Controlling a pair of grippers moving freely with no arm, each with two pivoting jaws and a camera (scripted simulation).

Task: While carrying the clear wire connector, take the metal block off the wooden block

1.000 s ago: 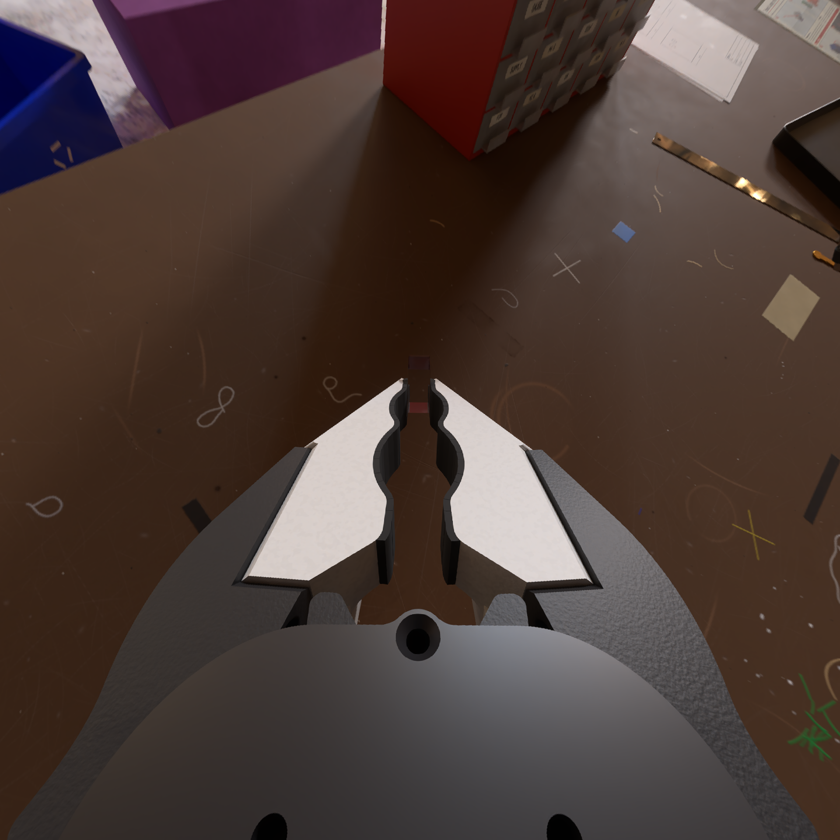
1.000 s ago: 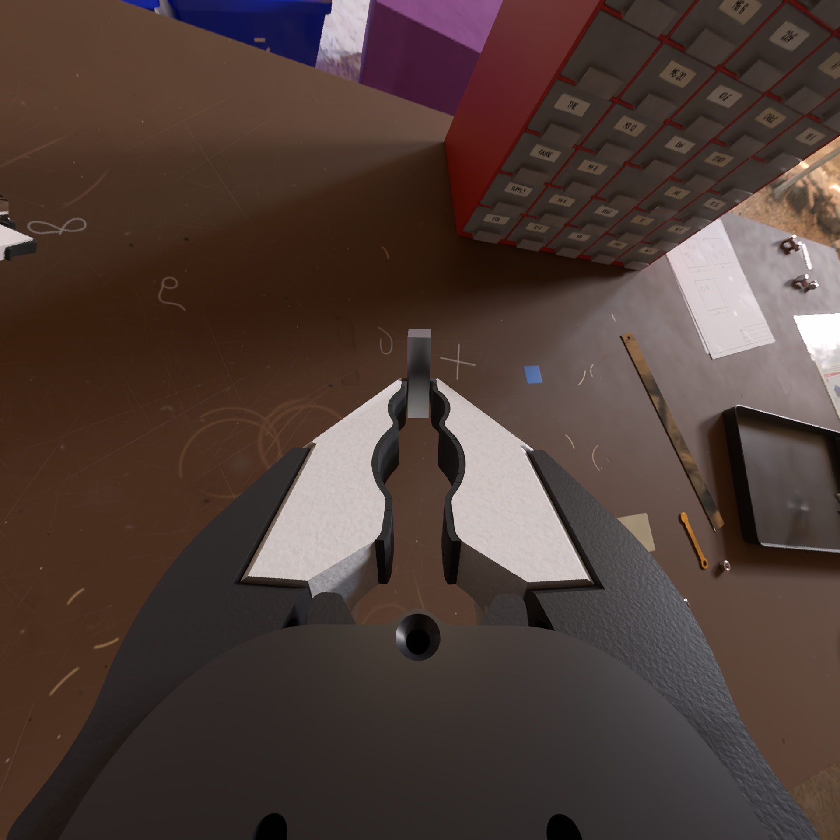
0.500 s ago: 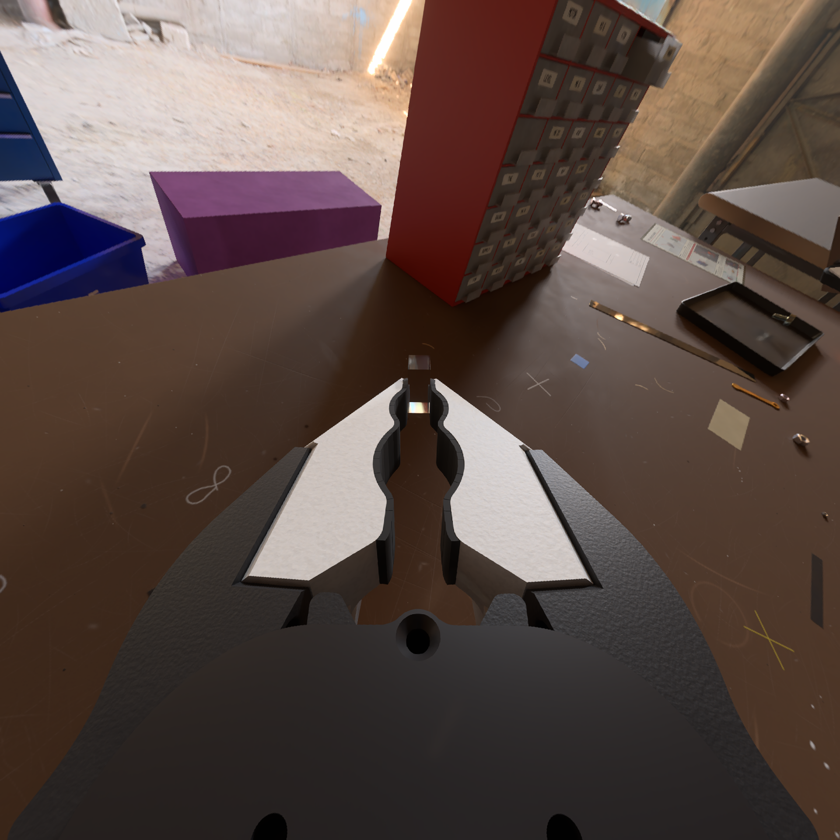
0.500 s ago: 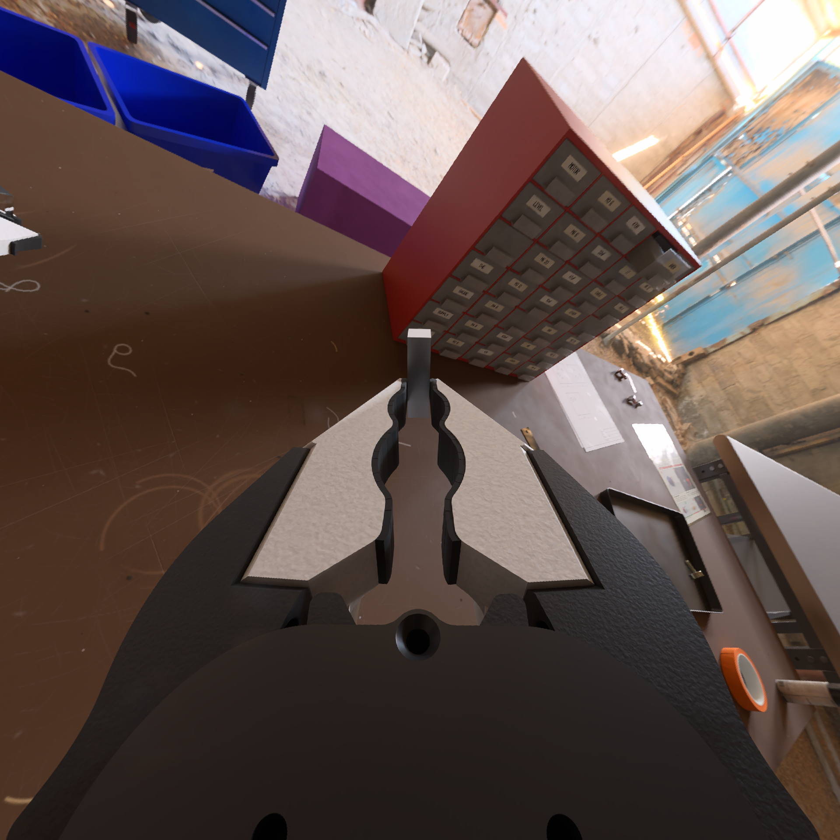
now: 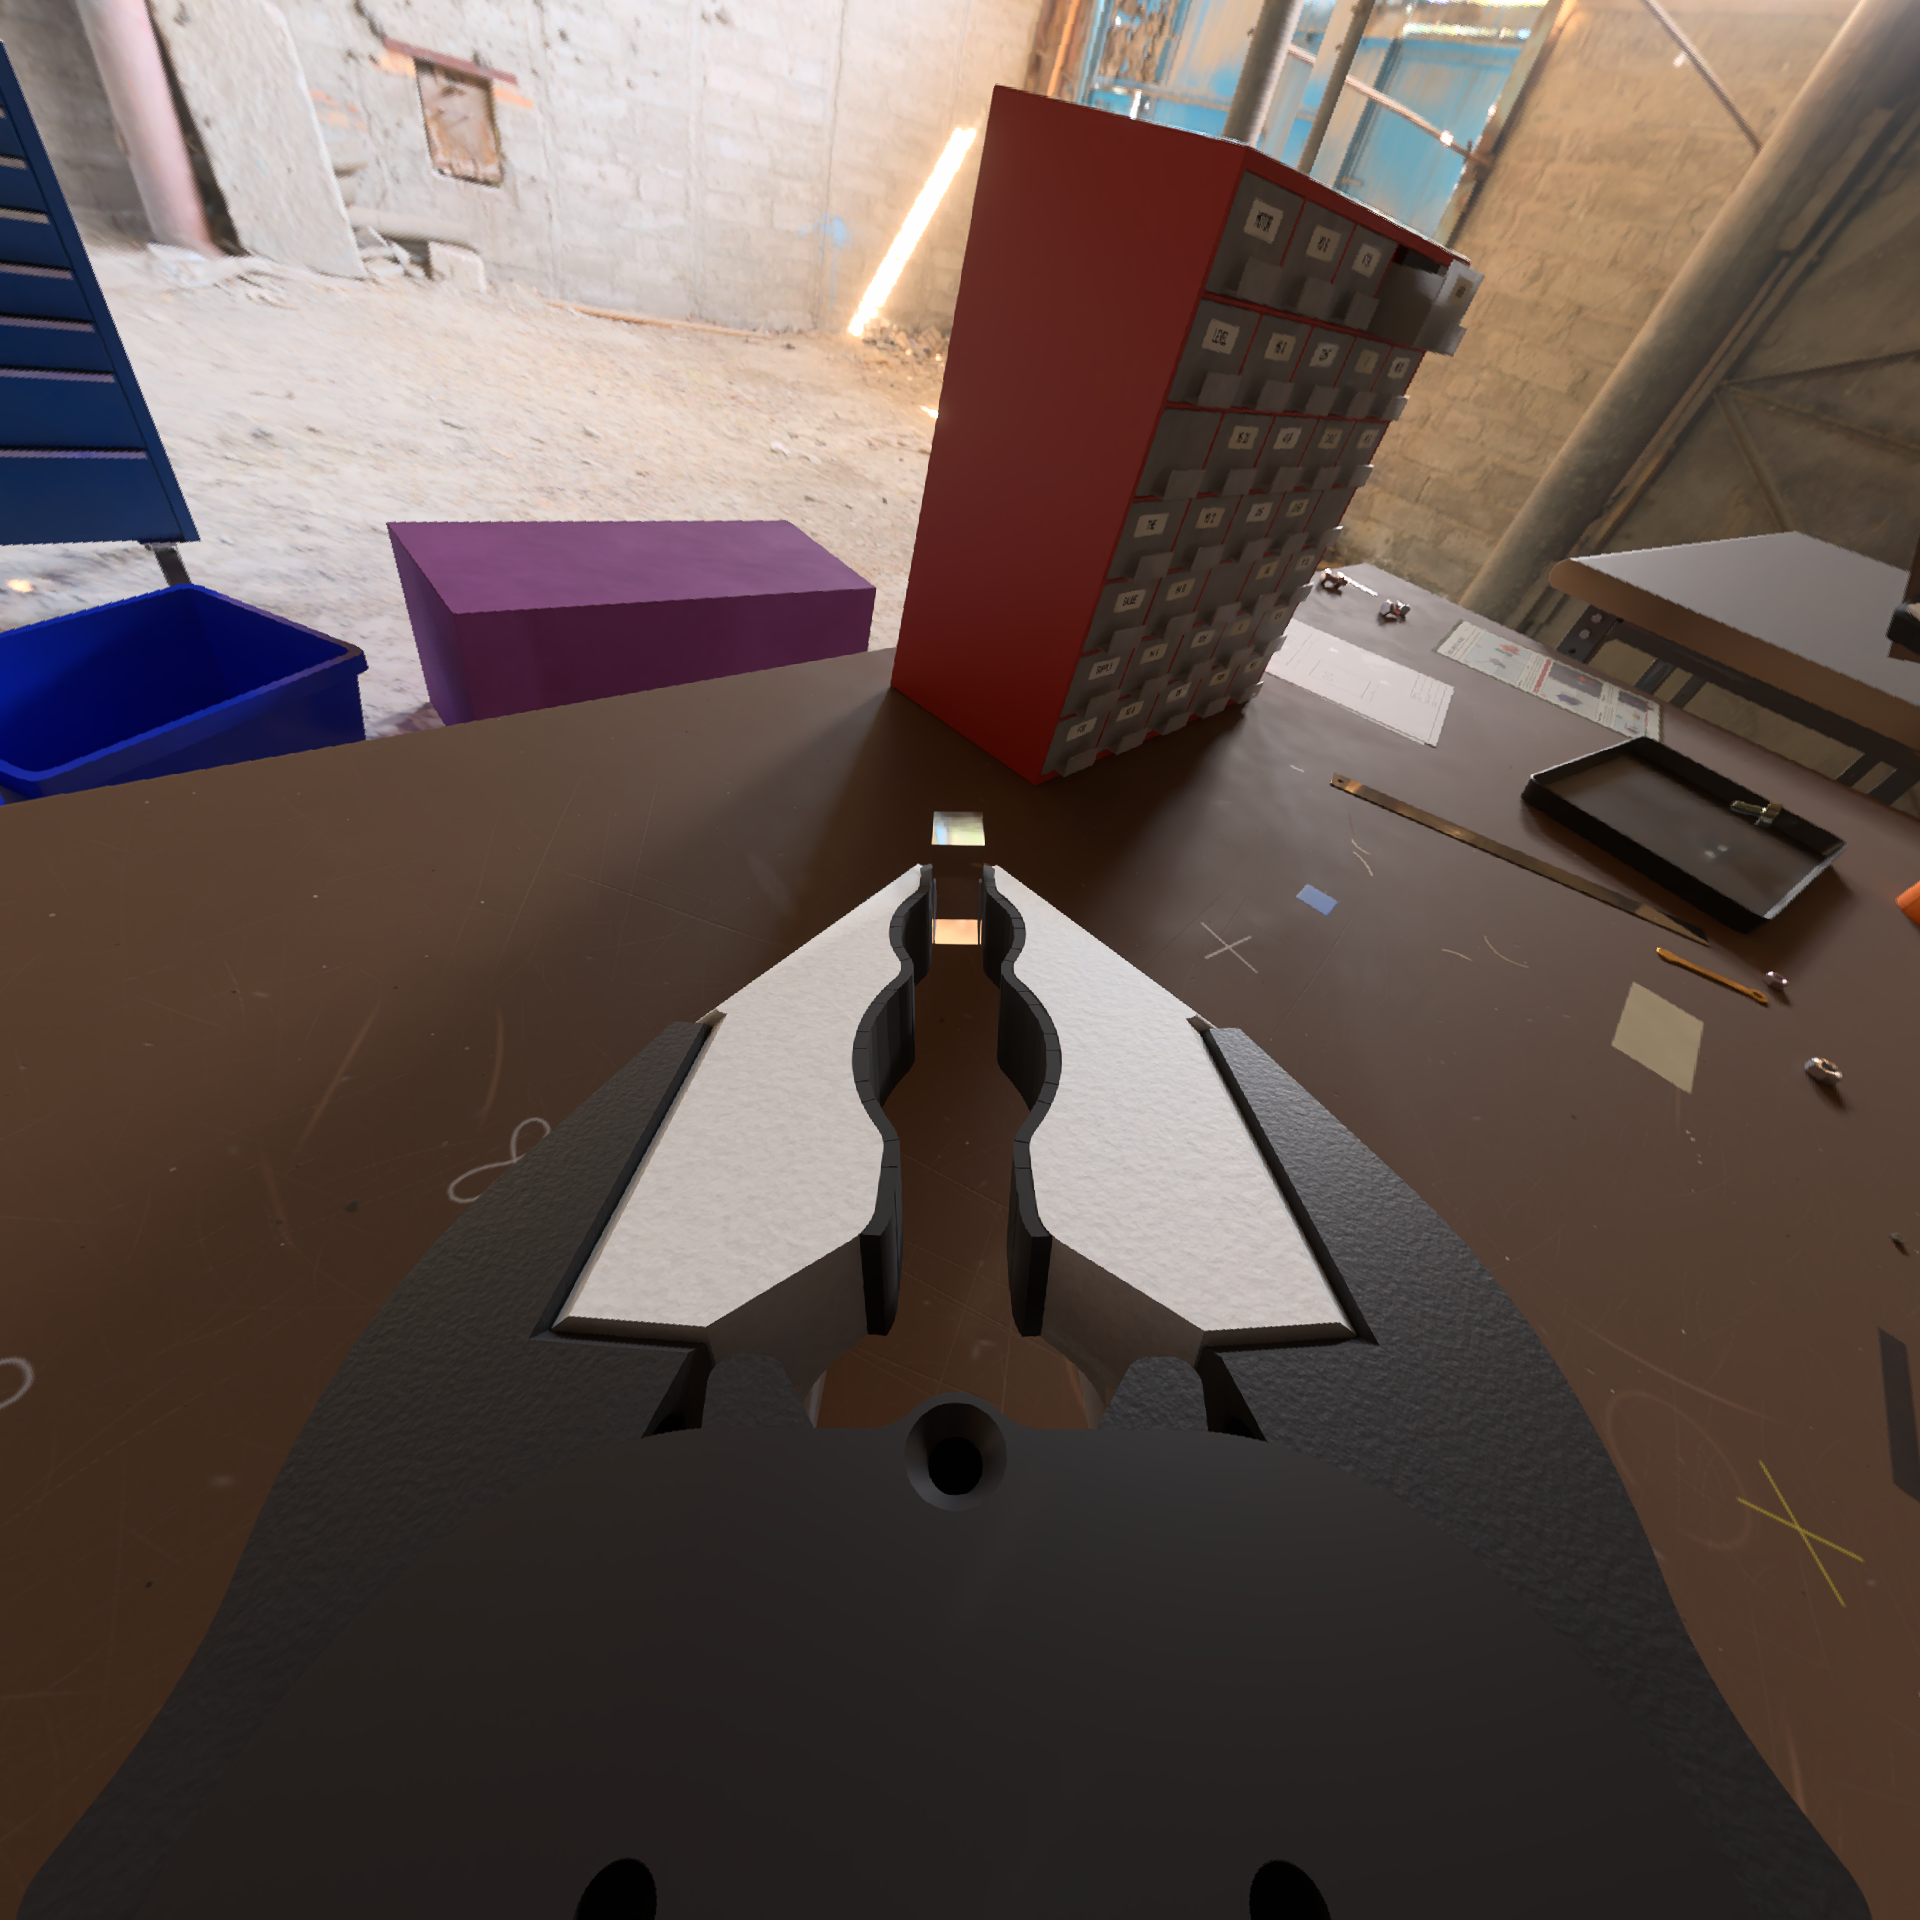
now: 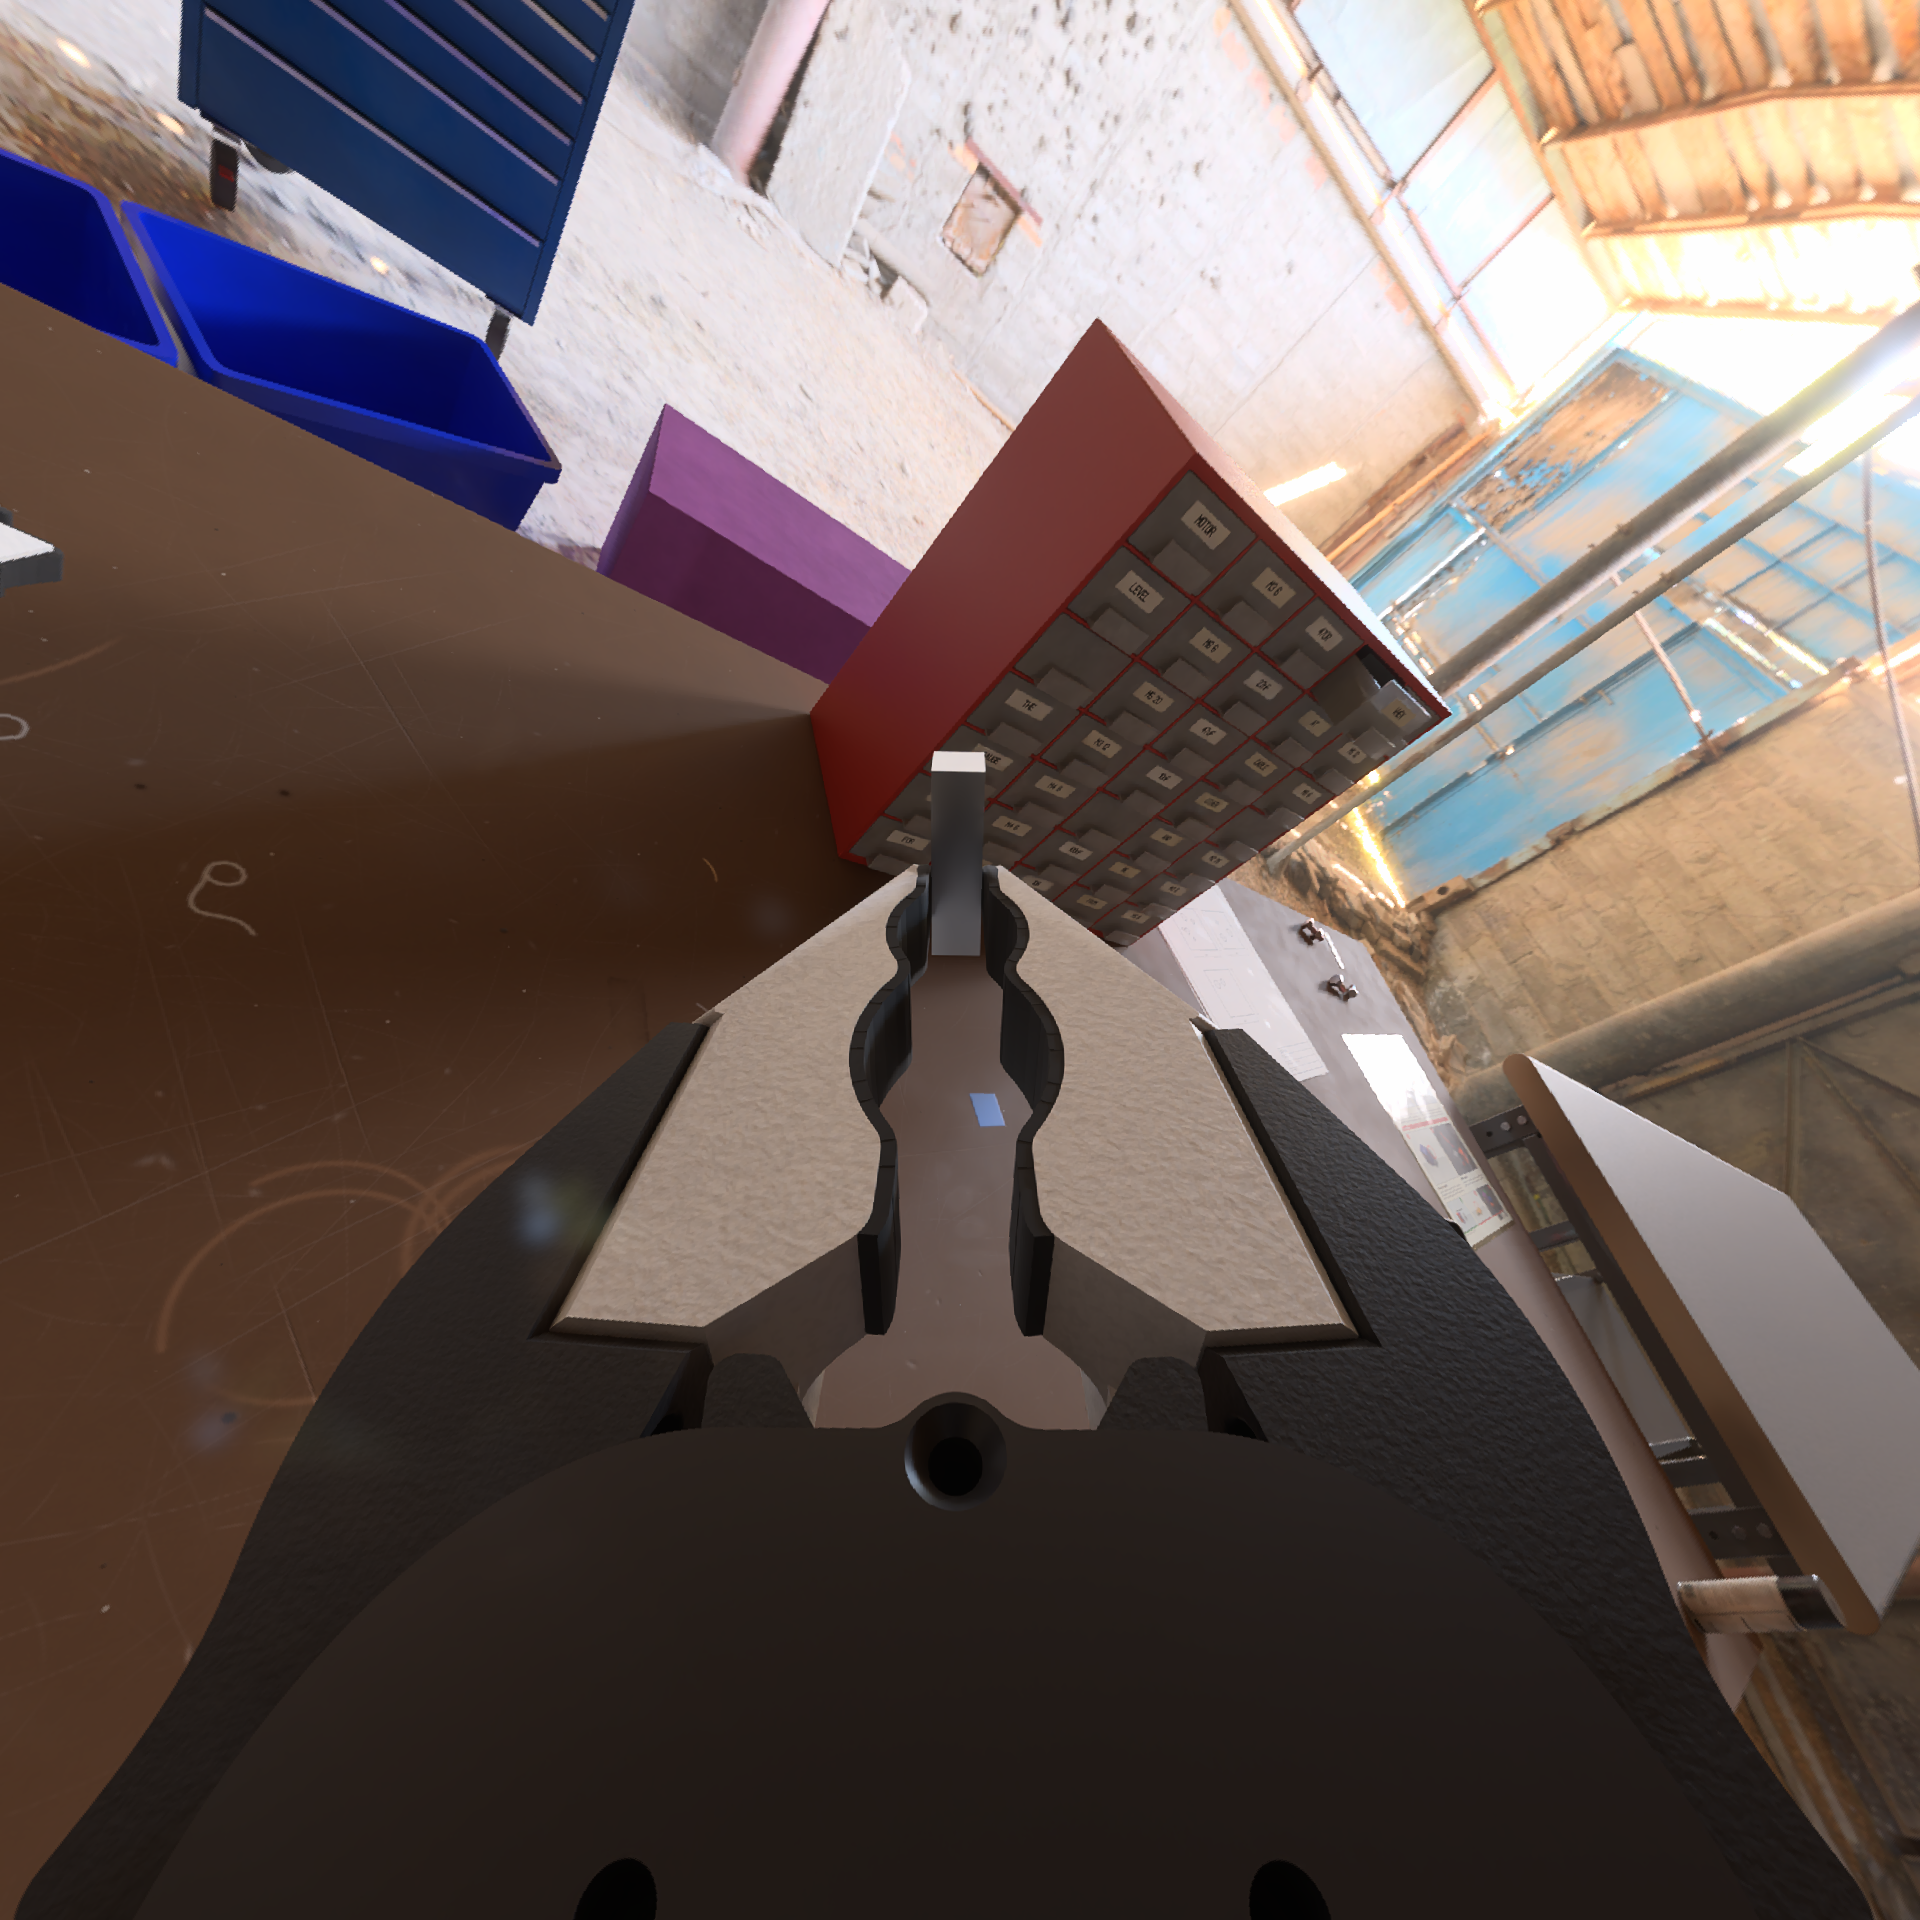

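Observation:
My left gripper (image 5: 957, 883) is shut on the clear wire connector (image 5: 957, 833), a small see-through block that sticks out past the fingertips, held above the brown table (image 5: 416, 935). My right gripper (image 6: 957, 883) is shut on the metal block (image 6: 956, 842), a grey bar with a bright end face that stands out beyond the fingertips, lifted above the table. The wooden block is not in view. The tip of the left gripper shows at the left edge of the right wrist view (image 6: 23, 553).
A red drawer cabinet (image 5: 1039, 468) stands on the table ahead, also in the right wrist view (image 6: 987, 582). A black tray (image 5: 1683, 842), a metal ruler (image 5: 1507, 857), papers (image 5: 1361, 686) and small nuts lie to the right. A purple box (image 5: 623, 603) and blue bins (image 5: 156, 675) stand beyond the table's far edge.
Both grippers have tilted up and risen from looking down at the table to looking across it. Each keeps its hold; the metal block stays in the right gripper.

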